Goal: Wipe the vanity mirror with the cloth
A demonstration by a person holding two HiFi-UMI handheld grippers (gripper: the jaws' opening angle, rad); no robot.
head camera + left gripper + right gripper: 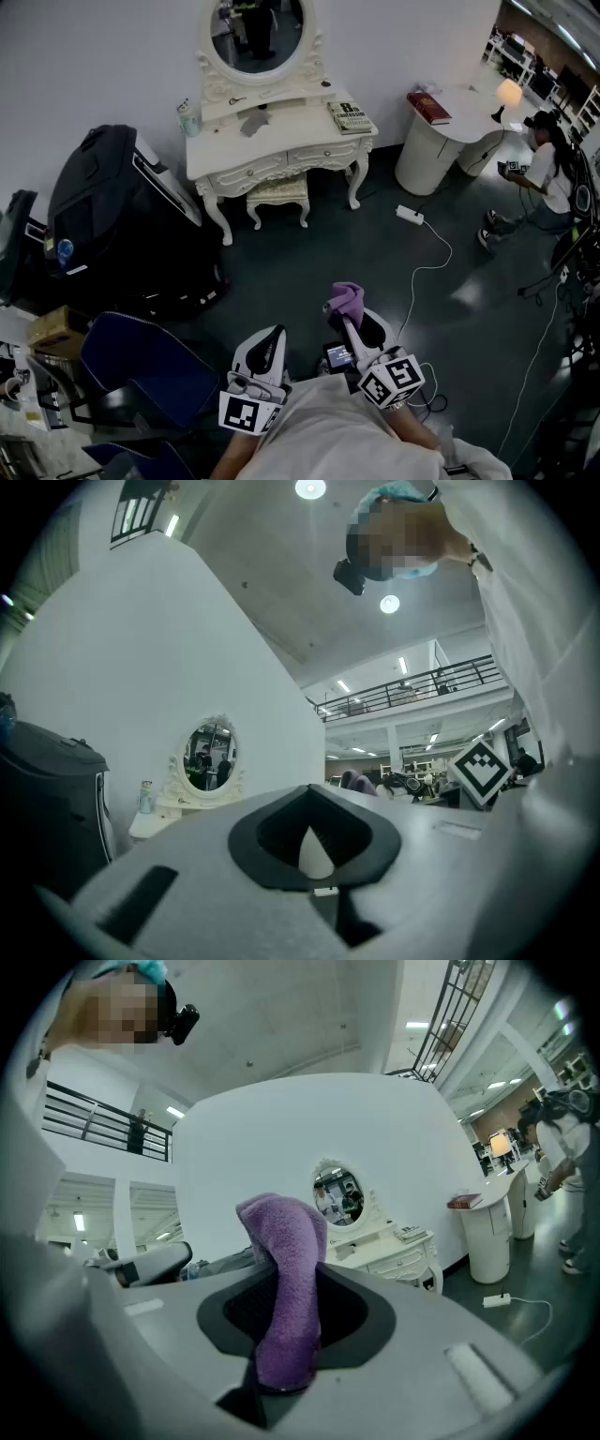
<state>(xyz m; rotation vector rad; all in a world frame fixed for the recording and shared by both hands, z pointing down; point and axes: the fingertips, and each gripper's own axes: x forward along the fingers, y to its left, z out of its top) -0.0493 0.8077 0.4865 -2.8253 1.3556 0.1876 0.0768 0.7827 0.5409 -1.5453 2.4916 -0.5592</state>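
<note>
Nearest to the person, both tools are held low in front of the body, well short of the furniture. The right hand-held gripper [351, 323] has its jaws clamped on the purple cloth [345, 299]. It's pinched around the middle, so a soft folded hump sticks out past the tips and the rest hangs down between the jaws. My guess is that's deliberate: the bulge is what should meet the glass, not the hard jaw ends. The left hand-held gripper [270, 336] is just beside it on the left, jaws closed together with nothing in them. It looks like it's just along for the ride, maybe free to steady something if needed.

Further out there's a stretch of dark floor [309, 253], with a white power strip [410, 215] and its cable trailing off to the right. Probably worth stepping round that on the way over. Then comes the little stool [277, 191], sitting partly under the white counter [281, 136], so I'd expect some leaning over it to reach. On the counter, a bottle [188, 120] stands at the left end and a book [352, 116] lies at the right, both off to the sides. The oval vanity mirror [259, 33] stands at the far edge against the wall, well apart from the cloth. No wiping is under way yet, so I reckon the approach is the step in hand.
</note>
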